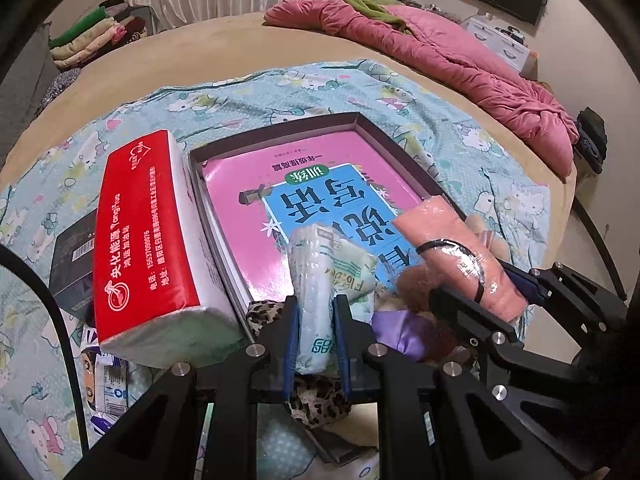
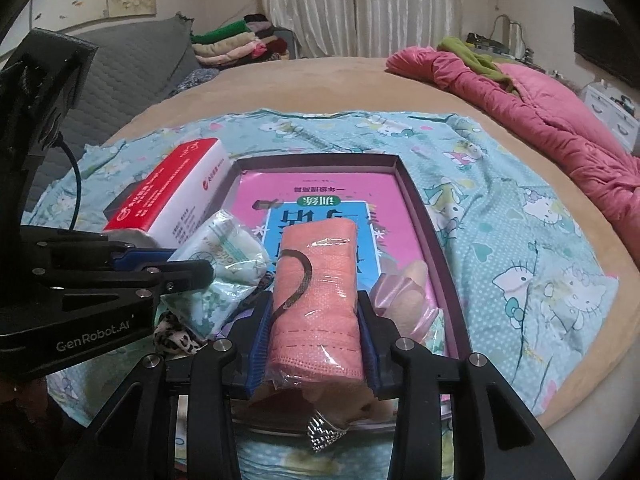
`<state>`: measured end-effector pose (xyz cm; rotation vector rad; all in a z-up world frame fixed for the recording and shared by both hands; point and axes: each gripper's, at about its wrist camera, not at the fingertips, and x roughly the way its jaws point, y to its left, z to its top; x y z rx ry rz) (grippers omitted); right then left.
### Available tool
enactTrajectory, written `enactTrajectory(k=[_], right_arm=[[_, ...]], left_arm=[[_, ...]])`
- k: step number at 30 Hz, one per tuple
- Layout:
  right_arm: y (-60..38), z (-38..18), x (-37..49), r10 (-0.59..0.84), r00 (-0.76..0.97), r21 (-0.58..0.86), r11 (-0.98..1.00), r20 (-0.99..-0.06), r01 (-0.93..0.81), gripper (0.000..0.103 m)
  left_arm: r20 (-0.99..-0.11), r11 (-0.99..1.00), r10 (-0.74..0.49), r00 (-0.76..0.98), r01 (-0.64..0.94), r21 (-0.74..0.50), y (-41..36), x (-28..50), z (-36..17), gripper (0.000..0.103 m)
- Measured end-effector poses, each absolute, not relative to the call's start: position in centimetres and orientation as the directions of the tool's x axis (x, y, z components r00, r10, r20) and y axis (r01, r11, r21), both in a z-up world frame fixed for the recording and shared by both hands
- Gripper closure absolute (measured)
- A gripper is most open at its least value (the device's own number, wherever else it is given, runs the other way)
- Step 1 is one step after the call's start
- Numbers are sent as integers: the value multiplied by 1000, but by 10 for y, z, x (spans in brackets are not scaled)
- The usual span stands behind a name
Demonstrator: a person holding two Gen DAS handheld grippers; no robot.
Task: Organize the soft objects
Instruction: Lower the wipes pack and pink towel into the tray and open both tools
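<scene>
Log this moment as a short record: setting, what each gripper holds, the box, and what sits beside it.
setting: bed with cartoon-print sheet
left gripper: shut on pale green tissue pack
right gripper: pads against the plastic-wrapped pink mask pack
box: shallow, dark-walled, open, pink book lying flat inside
beside box: red tissue pack, on the left in both views
background: pink quilt, folded clothes

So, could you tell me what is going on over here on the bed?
A person is sorting soft items with a handheld gripper in each hand. The left gripper is clamped on a small green-and-white tissue pack, and the right gripper holds a plastic-wrapped pack of pink face masks. Both hang over the near end of a shallow dark box with a pink book in it. A red tissue pack leans on the box's left side.
</scene>
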<state>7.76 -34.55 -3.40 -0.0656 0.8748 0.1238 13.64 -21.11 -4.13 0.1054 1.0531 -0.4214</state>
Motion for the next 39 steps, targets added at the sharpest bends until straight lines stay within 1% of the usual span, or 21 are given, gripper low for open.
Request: enactTrajectory(k=[11, 18, 26, 29, 39], right_arm=[[-357, -25, 77, 53, 673, -2, 997, -737, -80, 61], [-362, -14, 72, 69, 705, 26, 997, -706, -71, 61], [-355, -25, 78, 86, 660, 17, 994, -746, -110, 61], [-349, -31, 79, 78, 644, -11, 991, -761, -133, 61], [-339, -39, 79, 71, 629, -45, 985, -774, -166, 59]], left_arm=[[-860, 914, -285, 423, 391, -111, -212, 134, -41, 86], [-858, 912, -294, 420, 393, -120, -210, 132, -41, 86], [-859, 908, -298, 416, 400, -122, -212, 132, -41, 86], [-860, 909, -299, 413, 399, -124, -211, 133, -42, 86], [-858, 908, -309, 411, 397, -136, -210, 134, -42, 86]])
